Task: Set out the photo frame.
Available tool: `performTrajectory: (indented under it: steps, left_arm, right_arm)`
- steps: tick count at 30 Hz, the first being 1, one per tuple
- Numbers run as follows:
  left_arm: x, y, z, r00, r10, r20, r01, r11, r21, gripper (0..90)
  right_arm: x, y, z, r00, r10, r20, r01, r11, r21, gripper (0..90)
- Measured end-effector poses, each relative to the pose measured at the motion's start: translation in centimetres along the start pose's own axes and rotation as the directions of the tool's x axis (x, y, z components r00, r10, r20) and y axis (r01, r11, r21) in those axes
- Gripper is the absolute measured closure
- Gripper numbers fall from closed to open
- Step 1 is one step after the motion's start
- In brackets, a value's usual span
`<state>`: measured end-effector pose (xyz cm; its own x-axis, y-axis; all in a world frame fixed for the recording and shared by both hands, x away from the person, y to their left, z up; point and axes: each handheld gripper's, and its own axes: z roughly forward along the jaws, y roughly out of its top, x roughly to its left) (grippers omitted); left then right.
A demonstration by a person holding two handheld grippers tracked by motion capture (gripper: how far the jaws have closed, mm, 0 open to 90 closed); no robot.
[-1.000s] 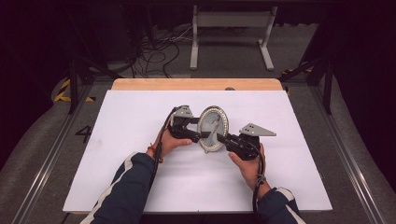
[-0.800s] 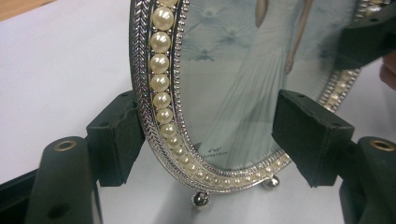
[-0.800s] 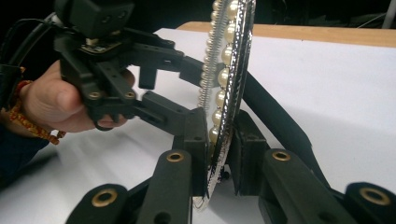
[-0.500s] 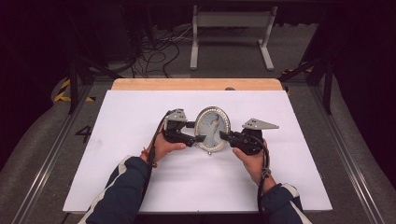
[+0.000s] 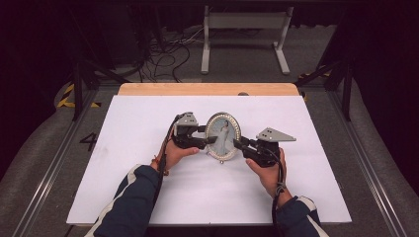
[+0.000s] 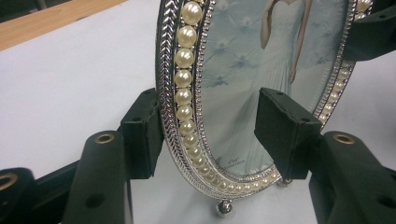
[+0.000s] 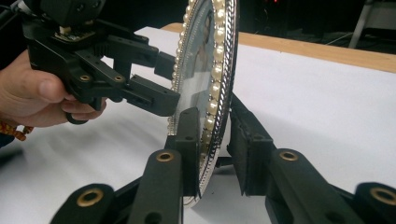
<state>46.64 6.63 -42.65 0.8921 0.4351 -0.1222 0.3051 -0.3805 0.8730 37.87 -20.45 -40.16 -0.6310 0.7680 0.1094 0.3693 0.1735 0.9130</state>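
A lab-style recording bay set up around a single work table.

The table (image 5: 148, 197) is covered with a plain white sheet, with a bare strip of wooden board (image 5: 207, 89) showing along its far edge. Metal rails (image 5: 54, 163) run along the grey floor on both sides, and yellow-and-black hazard tape (image 5: 66, 96) marks the floor at far left. Behind the table loose black cables (image 5: 168, 54) lie tangled on the floor beside the white feet of a metal stand (image 5: 244, 29). The surroundings are dark and bare, with no household furnishings.
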Motion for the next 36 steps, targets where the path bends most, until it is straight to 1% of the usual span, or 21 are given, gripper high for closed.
performTrajectory:
  steps: [1, 2, 4, 6, 7, 10, 12, 15, 16, 18, 19, 20, 22, 24, 26, 27, 29, 31, 32, 34, 36]
  left_arm:
    - [0.1, 0.0, -0.1, 0.9999, 0.012, -0.007, -0.012, 0.9999, 0.000, 47.8]
    - [0.2, 0.0, -0.1, 0.9999, 0.010, -0.010, -0.010, 1.0000, 0.000, 50.0]
    - [0.3, -0.2, -0.3, 1.0000, 0.002, -0.001, -0.002, 1.0000, -0.001, 52.4]
    - [0.4, -0.3, -0.7, 1.0000, 0.003, 0.009, -0.003, 1.0000, -0.003, 55.3]
    - [0.4, -0.3, -0.8, 0.9999, 0.000, 0.013, 0.000, 1.0000, -0.004, 55.9]
    - [0.1, -0.4, -1.2, 0.9999, 0.016, 0.002, -0.016, 0.9999, 0.003, 56.7]
    - [-0.1, -0.5, -1.5, 0.9997, 0.024, -0.004, -0.024, 0.9997, 0.008, 57.7]
    - [-0.2, -0.6, -1.8, 0.9995, 0.031, -0.011, -0.031, 0.9995, 0.012, 59.3]
    - [-0.4, -0.8, -2.2, 0.9993, 0.032, -0.018, -0.031, 0.9993, 0.019, 60.0]
    - [-0.4, -0.8, -2.4, 0.9993, 0.033, -0.017, -0.033, 0.9992, 0.021, 60.3]
    - [-0.6, -0.9, -2.5, 0.9995, 0.023, -0.022, -0.022, 0.9995, 0.023, 61.6]
    - [-0.6, -0.9, -2.6, 0.9993, 0.032, -0.022, -0.031, 0.9991, 0.028, 62.2]
    - [-0.8, -0.9, -2.6, 0.9991, 0.023, -0.034, -0.022, 0.9993, 0.031, 63.1]
    - [-0.7, -0.9, -2.6, 0.9994, 0.020, -0.029, -0.019, 0.9994, 0.029, 62.3]
    - [-0.8, -0.8, -2.6, 0.9993, 0.021, -0.031, -0.020, 0.9994, 0.026, 59.9]
    - [-0.8, -0.8, -2.5, 0.9988, 0.027, -0.041, -0.026, 0.9995, 0.020, 59.5]
    - [-0.8, -0.7, -2.6, 0.9987, 0.021, -0.046, -0.020, 0.9998, 0.003, 57.2]
    - [-0.8, -0.6, -2.6, 0.9989, 0.018, -0.044, -0.018, 0.9998, 0.000, 56.4]
    - [-0.7, -0.6, -2.6, 0.9984, 0.024, -0.050, -0.024, 0.9997, 0.004, 56.4]
    - [-0.7, -0.5, -2.5, 0.9990, 0.014, -0.042, -0.014, 0.9999, 0.000, 57.3]
    - [-0.7, -0.6, -2.5, 0.9991, 0.015, -0.039, -0.015, 0.9999, 0.003, 58.3]
  right_arm:
    - [0.0, 0.0, 0.0, 1.0000, 0.005, -0.003, -0.005, 1.0000, -0.003, 77.9]
    - [0.0, -0.1, 0.1, 0.9999, 0.012, -0.005, -0.012, 0.9999, -0.005, 78.2]
    - [0.0, -0.1, 0.2, 0.9996, 0.027, -0.009, -0.027, 0.9995, -0.012, 78.8]
    - [0.0, -0.1, 0.3, 0.9997, 0.022, 0.005, -0.022, 0.9997, -0.012, 79.0]
    - [-0.1, -0.1, 0.3, 0.9997, 0.024, 0.004, -0.024, 0.9996, -0.013, 79.1]
    - [-0.5, -0.1, 0.5, 0.9992, 0.039, -0.005, -0.039, 0.9991, -0.015, 79.1]
    - [-0.6, -0.1, 0.7, 0.9991, 0.043, -0.001, -0.043, 0.9990, -0.014, 78.8]
    - [-0.6, 0.0, 0.9, 0.9992, 0.041, 0.000, -0.041, 0.9991, -0.011, 78.4]
    - [-0.6, 0.1, 1.0, 0.9992, 0.039, 0.002, -0.039, 0.9992, -0.011, 78.3]
    - [-0.6, 0.1, 1.1, 0.9993, 0.036, 0.004, -0.036, 0.9993, -0.011, 78.1]
    - [-0.6, 0.2, 1.2, 0.9993, 0.037, 0.003, -0.037, 0.9993, -0.010, 77.9]
    - [-0.6, 0.2, 1.2, 0.9995, 0.032, 0.002, -0.032, 0.9994, -0.011, 77.5]
    - [-0.6, 0.3, 1.3, 0.9996, 0.030, 0.001, -0.030, 0.9995, -0.007, 77.1]
    - [-0.5, 0.3, 1.3, 0.9997, 0.023, 0.004, -0.023, 0.9997, -0.007, 76.5]
    - [-0.4, 0.3, 1.3, 0.9998, 0.002, 0.019, -0.002, 1.0000, -0.001, 75.6]
    - [-0.3, 0.3, 1.2, 0.9998, -0.006, 0.018, 0.006, 1.0000, 0.003, 75.5]
    - [-0.4, 0.2, 1.0, 0.9999, -0.014, 0.010, 0.013, 0.9999, 0.006, 74.9]
    - [-0.3, 0.0, 0.7, 0.9997, -0.023, 0.011, 0.022, 0.9996, 0.014, 74.8]
    - [-0.3, 0.0, 0.7, 0.9997, -0.023, 0.011, 0.022, 0.9996, 0.014, 74.8]
    - [-0.3, -0.2, 0.6, 0.9996, -0.026, 0.007, 0.026, 0.9995, 0.019, 76.2]
    - [-0.2, -0.3, 0.6, 0.9996, -0.026, 0.004, 0.026, 0.9994, 0.025, 76.3]
